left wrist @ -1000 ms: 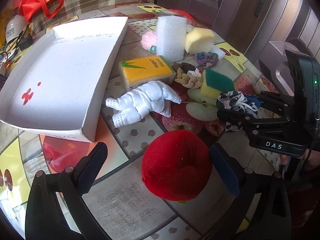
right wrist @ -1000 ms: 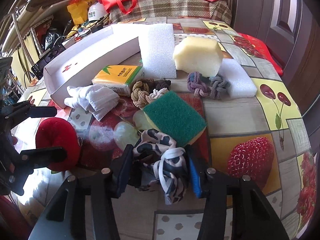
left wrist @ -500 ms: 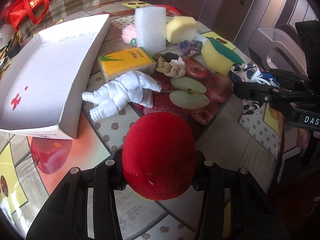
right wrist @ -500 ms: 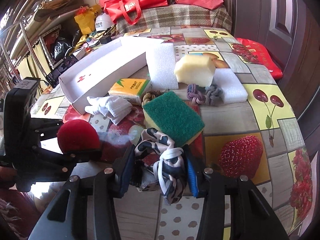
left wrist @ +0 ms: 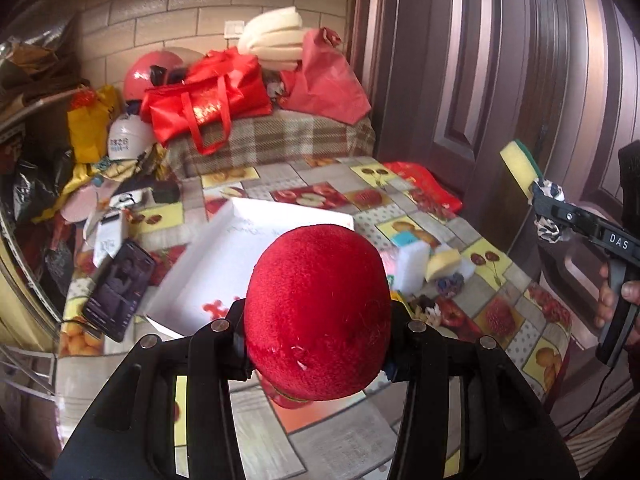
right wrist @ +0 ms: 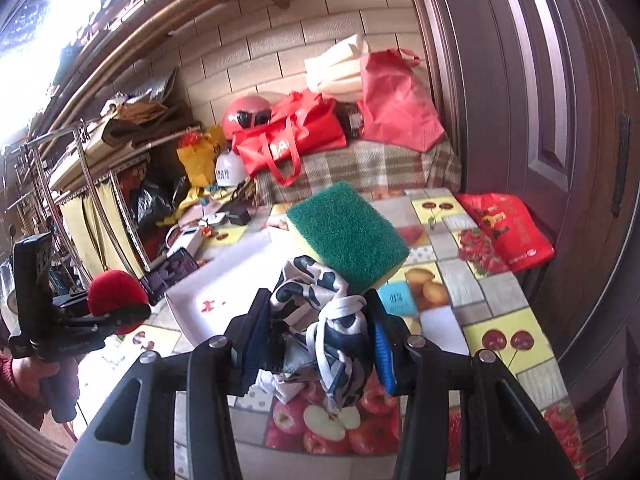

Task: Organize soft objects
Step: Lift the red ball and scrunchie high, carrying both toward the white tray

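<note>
We begin at the left gripper: its jaws are pressed against both flanks of the red plush ball, which bulges above and below the pads and hangs clear of the table. The right gripper is pinched on a bunched black-and-white patterned cloth; a green-and-yellow scouring sponge rides up with it, green face upward. We cannot tell whether the sponge is clamped or merely caught in the cloth.

The relation that governs the coming move is the white tray. From the left gripper it lies straight ahead and below, its near corner just beyond the fingertips and its long axis running away from the tool toward the far end of the table. From the right gripper the tray lies ahead and to the left. We judge the left hand nearer — a short forward-and-down travel should place the ball over the tray floor.

Both tools are raised and tipped nearly level, aimed at the back of the room. The person's right hand grips its handle at the table's right edge; the left hand holds its handle low at the left.

A risk we note: the sponge may drop early — its hold looks loose.
</note>
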Tool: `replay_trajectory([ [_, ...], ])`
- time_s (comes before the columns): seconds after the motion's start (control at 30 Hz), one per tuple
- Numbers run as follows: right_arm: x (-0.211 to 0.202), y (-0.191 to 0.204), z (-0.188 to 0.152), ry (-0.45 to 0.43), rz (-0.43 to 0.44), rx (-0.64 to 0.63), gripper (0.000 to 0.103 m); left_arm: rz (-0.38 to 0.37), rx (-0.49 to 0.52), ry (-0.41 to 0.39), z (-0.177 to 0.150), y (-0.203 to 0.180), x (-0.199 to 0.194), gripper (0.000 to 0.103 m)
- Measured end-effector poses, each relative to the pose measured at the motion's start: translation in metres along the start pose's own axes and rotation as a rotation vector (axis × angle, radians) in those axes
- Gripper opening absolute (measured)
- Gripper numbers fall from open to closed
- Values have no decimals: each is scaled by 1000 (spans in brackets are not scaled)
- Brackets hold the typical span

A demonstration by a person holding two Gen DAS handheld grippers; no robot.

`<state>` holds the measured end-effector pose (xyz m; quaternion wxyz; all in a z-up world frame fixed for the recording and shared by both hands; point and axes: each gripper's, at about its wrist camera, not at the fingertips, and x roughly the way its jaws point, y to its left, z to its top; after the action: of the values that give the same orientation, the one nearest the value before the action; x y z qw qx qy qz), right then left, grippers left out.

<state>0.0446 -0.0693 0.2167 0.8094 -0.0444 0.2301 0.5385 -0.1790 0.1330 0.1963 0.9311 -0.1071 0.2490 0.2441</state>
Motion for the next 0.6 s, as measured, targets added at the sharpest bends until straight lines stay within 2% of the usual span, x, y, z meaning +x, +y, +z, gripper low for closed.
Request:
replay_trajectory([
  [0.2, -20, 20, 54, -167, 47, -36, 45, 141, -34, -198, 84, 53, -72, 45],
  [0.33, -32, 36, 78, -249, 78, -73, 45, 216, 4, -298, 118, 65, -107, 45],
  [0.5, -36, 52, 96, -299, 97, -104, 45, 206, 45, -360, 145, 65, -132, 45],
  [0.6, -39, 58, 98, -315, 91, -115, 45, 183, 64, -389, 149, 60, -147, 45],
])
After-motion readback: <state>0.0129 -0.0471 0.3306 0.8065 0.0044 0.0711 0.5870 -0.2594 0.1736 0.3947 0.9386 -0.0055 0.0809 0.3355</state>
